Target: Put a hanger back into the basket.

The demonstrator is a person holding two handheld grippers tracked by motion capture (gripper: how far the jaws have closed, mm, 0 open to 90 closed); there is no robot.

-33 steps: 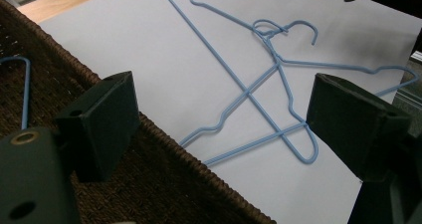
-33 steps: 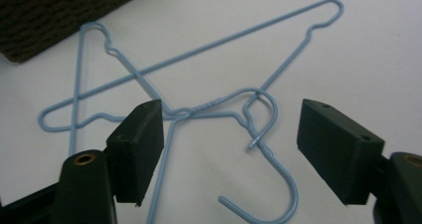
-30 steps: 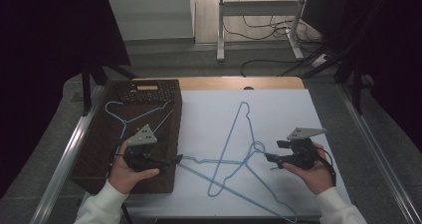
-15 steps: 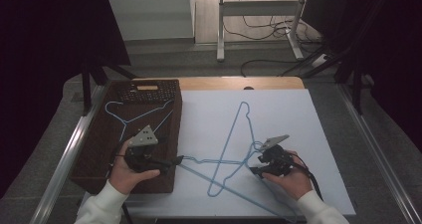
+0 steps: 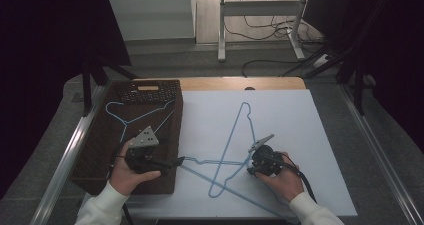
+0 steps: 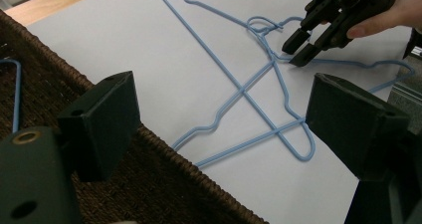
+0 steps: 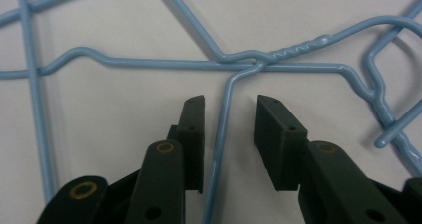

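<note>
1. I am working over the white table top (image 5: 310, 135), which is taking up the middle and right of the high view, with the brown woven tray (image 5: 95, 150) lying at its left edge.
2. Blue wire hangers (image 5: 235, 150) are lying tangled across the lower centre of that view; a further hanger (image 5: 131, 116) is already resting in the tray at upper left.
3. My right gripper (image 5: 252, 161) is sitting just right of the tangle, far nearer to it than my left gripper (image 5: 176, 161), which is hovering at the tray's right edge in the lower left.
4. My left gripper's jaws are standing wide apart and holding nothing.
5. In the right gripper view, my right gripper (image 7: 229, 134) is straddling one hanger's shoulder wire (image 7: 221, 134): jaws partly open, not yet pinching it.
6. That wire is running bottom to top between the jaws, straight along their reach, up to the twisted neck (image 7: 293, 49) in the upper centre, so I judge a plain squeeze should be catching it.
</note>
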